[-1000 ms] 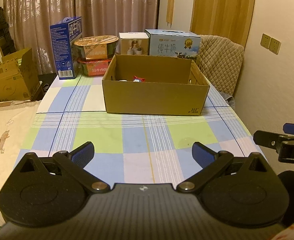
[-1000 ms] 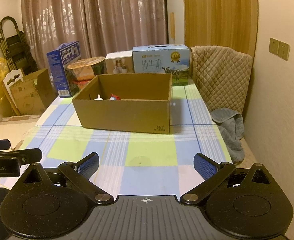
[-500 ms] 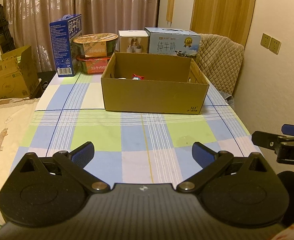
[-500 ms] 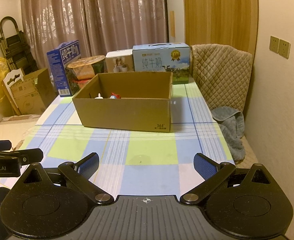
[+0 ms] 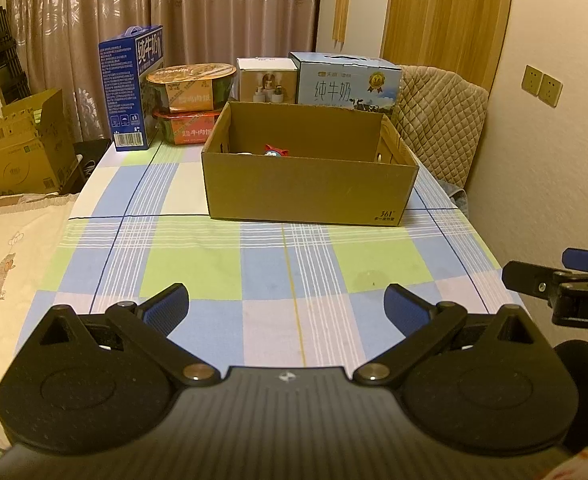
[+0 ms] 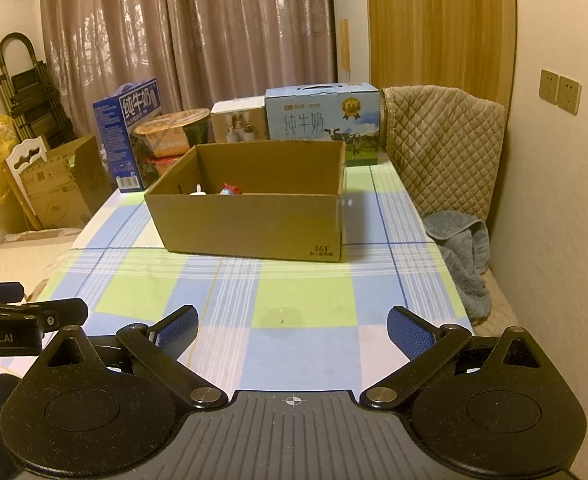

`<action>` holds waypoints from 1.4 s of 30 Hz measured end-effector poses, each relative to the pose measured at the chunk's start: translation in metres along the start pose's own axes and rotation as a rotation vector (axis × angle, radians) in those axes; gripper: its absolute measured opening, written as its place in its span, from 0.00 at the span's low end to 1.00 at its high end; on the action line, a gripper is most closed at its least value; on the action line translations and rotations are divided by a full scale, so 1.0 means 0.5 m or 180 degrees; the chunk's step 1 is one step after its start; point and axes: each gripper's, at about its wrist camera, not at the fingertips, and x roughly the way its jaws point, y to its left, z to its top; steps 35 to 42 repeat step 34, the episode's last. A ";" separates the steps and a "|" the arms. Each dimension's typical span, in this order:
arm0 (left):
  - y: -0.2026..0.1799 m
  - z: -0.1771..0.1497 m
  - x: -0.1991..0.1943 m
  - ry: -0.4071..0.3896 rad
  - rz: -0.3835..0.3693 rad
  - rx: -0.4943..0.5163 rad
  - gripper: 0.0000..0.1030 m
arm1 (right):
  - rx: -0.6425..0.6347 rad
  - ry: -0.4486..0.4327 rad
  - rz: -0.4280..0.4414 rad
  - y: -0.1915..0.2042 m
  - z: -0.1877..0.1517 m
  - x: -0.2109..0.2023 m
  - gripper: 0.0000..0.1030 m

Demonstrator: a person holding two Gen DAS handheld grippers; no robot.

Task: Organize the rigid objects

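An open brown cardboard box (image 5: 310,192) (image 6: 253,224) stands in the middle of the checked table. Inside it I see a small red toy (image 5: 274,151) (image 6: 231,189) and a white item (image 6: 198,191); the rest of its inside is hidden by the front wall. My left gripper (image 5: 286,305) is open and empty, held over the near part of the table. My right gripper (image 6: 292,328) is open and empty beside it, also well short of the box.
Behind the box stand a dark blue milk carton (image 5: 131,92), stacked noodle bowls (image 5: 191,84), a small white box (image 5: 267,80) and a light blue milk carton (image 5: 348,82). A padded chair (image 6: 442,148) with a grey towel (image 6: 464,248) is at the right. Cardboard boxes (image 5: 21,148) stand at left.
Both grippers stay open and empty. The left wrist view has drifted slightly, so the box sits a little higher in it. The right one has barely moved.
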 end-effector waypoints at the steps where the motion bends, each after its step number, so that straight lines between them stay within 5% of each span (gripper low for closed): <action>1: 0.000 0.000 0.000 0.0001 0.0002 -0.0002 0.99 | 0.0001 0.0001 0.0001 0.000 0.000 0.000 0.95; 42: -0.002 -0.004 -0.003 -0.0036 -0.0031 -0.0047 0.99 | 0.0037 0.0014 -0.0009 0.000 -0.002 0.004 0.95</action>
